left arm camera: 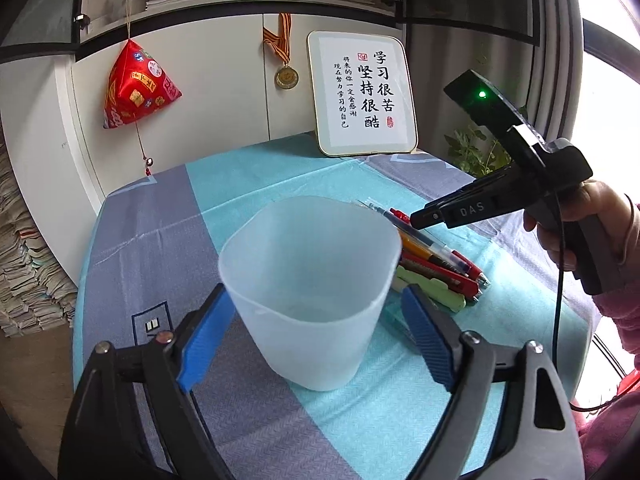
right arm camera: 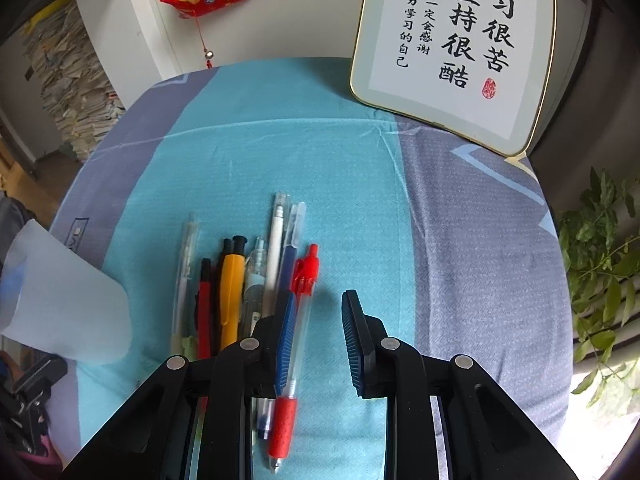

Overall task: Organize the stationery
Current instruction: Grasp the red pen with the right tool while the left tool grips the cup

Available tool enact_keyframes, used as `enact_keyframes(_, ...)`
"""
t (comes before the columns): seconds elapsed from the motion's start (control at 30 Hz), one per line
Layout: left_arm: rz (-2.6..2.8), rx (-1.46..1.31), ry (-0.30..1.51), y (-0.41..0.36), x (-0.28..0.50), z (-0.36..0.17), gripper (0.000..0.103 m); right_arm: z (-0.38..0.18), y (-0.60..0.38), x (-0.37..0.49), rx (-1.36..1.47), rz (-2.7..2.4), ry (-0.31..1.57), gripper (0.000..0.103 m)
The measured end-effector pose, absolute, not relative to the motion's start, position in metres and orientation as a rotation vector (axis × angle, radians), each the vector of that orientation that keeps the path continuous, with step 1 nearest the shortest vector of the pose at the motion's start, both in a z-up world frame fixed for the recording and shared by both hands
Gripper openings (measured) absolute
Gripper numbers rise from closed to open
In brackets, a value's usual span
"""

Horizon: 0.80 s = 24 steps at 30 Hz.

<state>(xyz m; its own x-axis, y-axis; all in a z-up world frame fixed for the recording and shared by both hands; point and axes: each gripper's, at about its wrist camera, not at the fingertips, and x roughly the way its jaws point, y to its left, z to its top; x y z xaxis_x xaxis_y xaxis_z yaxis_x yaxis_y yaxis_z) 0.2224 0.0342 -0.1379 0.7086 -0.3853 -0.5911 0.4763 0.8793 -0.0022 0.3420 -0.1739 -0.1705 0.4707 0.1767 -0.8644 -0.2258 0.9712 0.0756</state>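
Left wrist view: my left gripper point(left arm camera: 316, 332) stands open around the translucent white plastic cup point(left arm camera: 310, 292), which sits upright on the blue-and-grey cloth-covered table point(left arm camera: 160, 232); neither blue pad point(left arm camera: 206, 334) presses its wall, so it rests on its own. At two o'clock from the cup lies the heap of pens point(left arm camera: 436, 264), with my right gripper point(left arm camera: 420, 218) hanging over it, a hand point(left arm camera: 576, 224) on its handle.

Right wrist view: my right gripper's jaws are parted and hold nothing. The red-grip clear pen point(right arm camera: 296, 340) lies just inside my left-side pad, at the edge of the gap. The other pens, among them a yellow one point(right arm camera: 231, 292) and a white one point(right arm camera: 275, 248), lie packed at nine o'clock from it. The cup shows at the nine o'clock border.

I judge the risk to be in the pick: the red pen sits off-centre, so closing could roll it aside or catch its blue neighbour point(right arm camera: 289, 268) too. The light, unheld cup could tip if a pen strikes its rim.

Only the right view separates the pens; only the left shows the cup's empty inside and how my pads stand beside it.
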Motion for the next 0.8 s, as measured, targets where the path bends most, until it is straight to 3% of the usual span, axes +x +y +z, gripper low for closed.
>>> enact_keyframes(0.23, -0.444, 0.141, 0.598, 0.036, 0.228, -0.142, 0.085, -0.175, -0.167, 0.348, -0.079, 0.272, 1.07, 0.025)
enact_keyframes(0.37, -0.457, 0.13, 0.603, 0.036, 0.232, -0.146, 0.073, -0.177, -0.157, 0.358, -0.133, 0.265, 1.077, 0.025)
enact_keyframes(0.5, -0.459, 0.107, 0.606, 0.04, 0.234, -0.145, 0.073, -0.176, -0.158, 0.368, -0.124, 0.268, 1.09, 0.025)
enact_keyframes(0.53, -0.458, 0.106, 0.606, 0.04, 0.234, -0.145, 0.073, -0.176, -0.157, 0.369, -0.129, 0.264, 1.091, 0.017)
enact_keyframes(0.57, -0.457, 0.108, 0.606, 0.039, 0.234, -0.145, 0.073, -0.176, -0.156, 0.368, -0.127, 0.266, 1.097, 0.016)
enact_keyframes(0.8, -0.411, 0.135, 0.593, 0.035, 0.236, -0.144, 0.073, -0.132, -0.17, 0.342, -0.034, 0.233, 0.99, 0.015)
